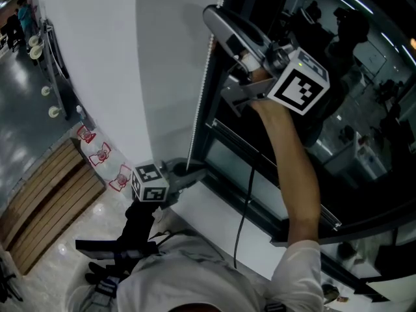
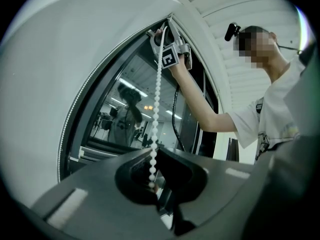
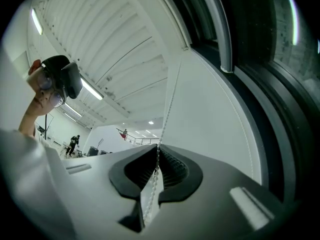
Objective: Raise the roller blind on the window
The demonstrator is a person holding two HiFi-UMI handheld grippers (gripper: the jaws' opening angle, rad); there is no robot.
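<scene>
The white roller blind (image 1: 166,77) hangs over the left part of the dark window (image 1: 364,142). Its white bead chain (image 1: 198,103) runs down along the blind's edge. High up, my right gripper (image 1: 213,18) is shut on the chain; in the right gripper view the chain (image 3: 170,99) passes between the closed jaws of the right gripper (image 3: 158,150). Low down by the sill, my left gripper (image 1: 194,172) is shut on the same chain. In the left gripper view the bead chain (image 2: 157,99) rises taut from the left gripper (image 2: 156,154) to the right gripper (image 2: 160,33).
A black cable (image 1: 246,207) hangs from the raised right arm across the white sill (image 1: 214,216). Far below at the left lie a wooden deck (image 1: 45,200) and red-and-white signs (image 1: 101,155). The window's dark frame (image 1: 260,161) runs diagonally.
</scene>
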